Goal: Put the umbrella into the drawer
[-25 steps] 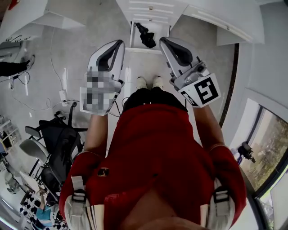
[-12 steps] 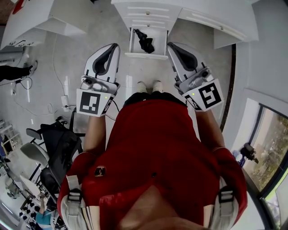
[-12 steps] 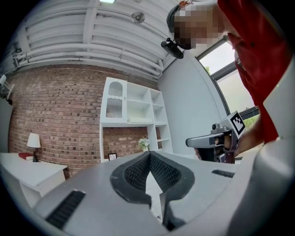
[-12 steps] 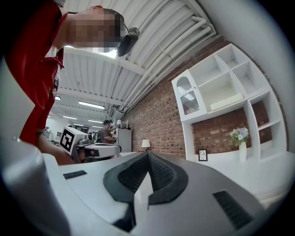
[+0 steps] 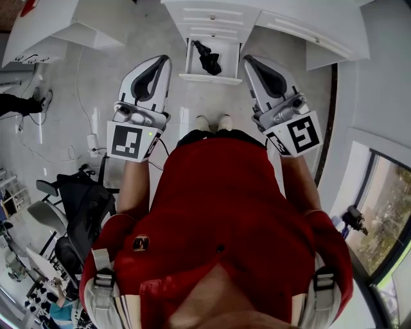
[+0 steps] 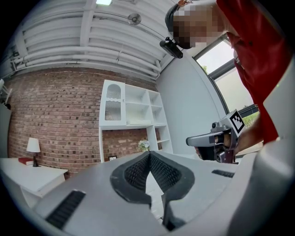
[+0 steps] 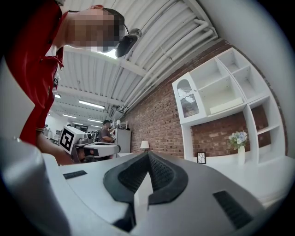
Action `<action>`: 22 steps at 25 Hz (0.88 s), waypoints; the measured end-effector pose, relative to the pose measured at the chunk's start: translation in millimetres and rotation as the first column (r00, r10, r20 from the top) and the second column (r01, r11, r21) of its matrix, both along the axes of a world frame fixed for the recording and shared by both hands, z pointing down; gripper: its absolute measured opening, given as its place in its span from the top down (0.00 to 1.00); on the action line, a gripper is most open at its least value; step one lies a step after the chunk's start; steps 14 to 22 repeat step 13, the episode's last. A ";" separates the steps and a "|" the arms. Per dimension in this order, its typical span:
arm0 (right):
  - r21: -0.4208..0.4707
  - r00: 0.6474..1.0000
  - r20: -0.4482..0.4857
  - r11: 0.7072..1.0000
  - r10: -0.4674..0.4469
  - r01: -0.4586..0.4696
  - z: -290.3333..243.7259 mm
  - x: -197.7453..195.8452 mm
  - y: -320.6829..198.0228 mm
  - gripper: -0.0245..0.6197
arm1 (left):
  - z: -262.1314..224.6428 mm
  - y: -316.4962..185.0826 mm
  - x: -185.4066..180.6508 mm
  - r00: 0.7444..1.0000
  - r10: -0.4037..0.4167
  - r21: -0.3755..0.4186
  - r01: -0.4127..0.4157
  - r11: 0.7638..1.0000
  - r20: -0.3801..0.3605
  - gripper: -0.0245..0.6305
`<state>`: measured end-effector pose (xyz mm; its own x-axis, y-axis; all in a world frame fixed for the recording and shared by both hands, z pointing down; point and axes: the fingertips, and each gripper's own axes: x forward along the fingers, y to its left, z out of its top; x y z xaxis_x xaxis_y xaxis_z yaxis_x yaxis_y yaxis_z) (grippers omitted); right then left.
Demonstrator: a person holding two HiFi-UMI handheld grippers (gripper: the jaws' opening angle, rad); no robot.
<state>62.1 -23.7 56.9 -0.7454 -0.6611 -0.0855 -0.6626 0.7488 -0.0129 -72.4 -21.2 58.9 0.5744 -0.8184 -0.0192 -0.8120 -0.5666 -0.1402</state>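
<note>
In the head view, a folded black umbrella [image 5: 207, 56] lies inside the open white drawer [image 5: 191, 61] at the foot of the cabinet. My left gripper [image 5: 164, 60] and right gripper [image 5: 249, 60] are held level on either side of the drawer, well above it. Both are shut with nothing between the jaws. In the left gripper view the dark pads meet at the left gripper [image 6: 150, 154] tip, and the right gripper [image 6: 216, 140] shows off to the side. In the right gripper view the right gripper [image 7: 148, 154] is equally shut, with the left gripper [image 7: 92, 148] beside it.
A white cabinet [image 5: 215, 16] stands above the drawer, and the person's shoes [image 5: 214, 119] are just before it. Black chairs [image 5: 83, 205] and floor cables are at left, a window [image 5: 385, 193] at right. A brick wall with a white shelf unit [image 6: 131, 120] lies ahead.
Both grippers have risen a little towards the camera, and the right one has shifted to the right, away from the drawer. The umbrella stays in the drawer.
</note>
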 end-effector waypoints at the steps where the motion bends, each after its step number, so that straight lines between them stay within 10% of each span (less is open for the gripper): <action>1: -0.002 1.000 -0.002 1.000 -0.001 0.001 0.6 -0.8 0.2 0.96 | -0.2 0.0 -0.5 1.000 0.000 0.000 0.000 1.000 -0.001 0.95; 22: -0.019 1.000 -0.018 1.000 -0.007 0.006 8.5 -12.4 3.8 0.96 | 1.5 3.0 -13.5 1.000 -0.010 0.000 0.010 1.000 -0.016 0.95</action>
